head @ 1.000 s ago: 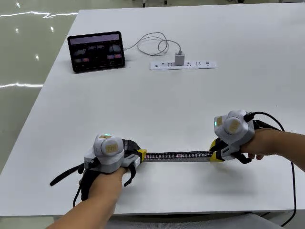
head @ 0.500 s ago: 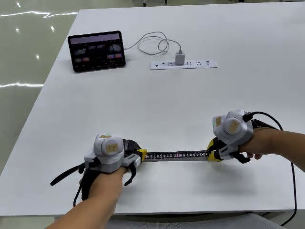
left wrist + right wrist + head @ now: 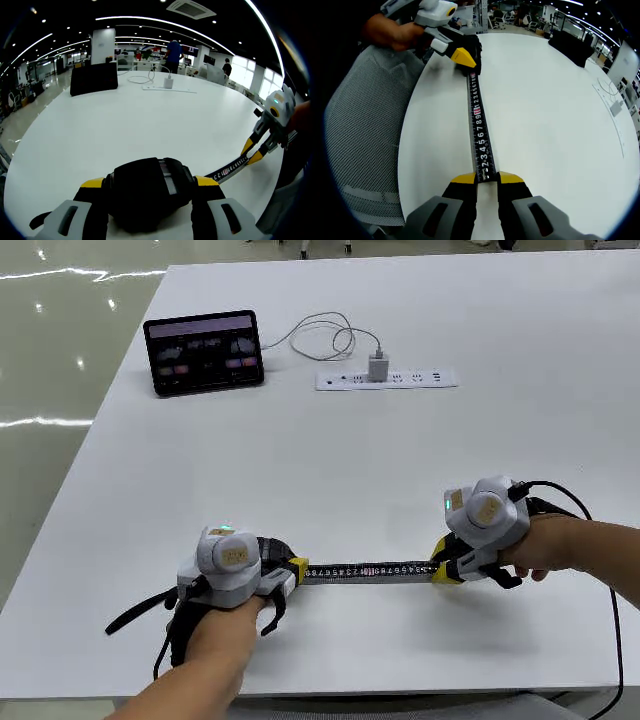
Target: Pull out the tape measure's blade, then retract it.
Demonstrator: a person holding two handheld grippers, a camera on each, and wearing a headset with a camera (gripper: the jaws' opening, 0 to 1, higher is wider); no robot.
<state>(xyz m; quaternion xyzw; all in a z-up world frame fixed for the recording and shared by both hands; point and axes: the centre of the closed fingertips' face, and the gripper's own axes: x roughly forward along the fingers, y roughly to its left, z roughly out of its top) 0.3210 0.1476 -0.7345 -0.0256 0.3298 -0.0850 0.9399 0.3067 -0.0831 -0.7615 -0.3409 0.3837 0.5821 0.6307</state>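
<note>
Two grippers [image 3: 288, 568] [image 3: 440, 570]; one tape measure [image 3: 365, 569], tablet [image 3: 204, 348], power strip [image 3: 425, 376]

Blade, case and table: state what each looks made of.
Blade: thin black strip with printed white numerals, probably coated steel. Case: matte black, likely plastic or rubber. Table: smooth white with a faint sheen, perhaps laminate.

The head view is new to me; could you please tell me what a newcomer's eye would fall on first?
The numbered blade, stretched straight along the near edge of the table, catches the eye first, spanning the two tongs. The left tongs clamp the black case, and the right tongs pinch the blade's tip. Toward the far side sit a dark tablet and a power strip.
</note>
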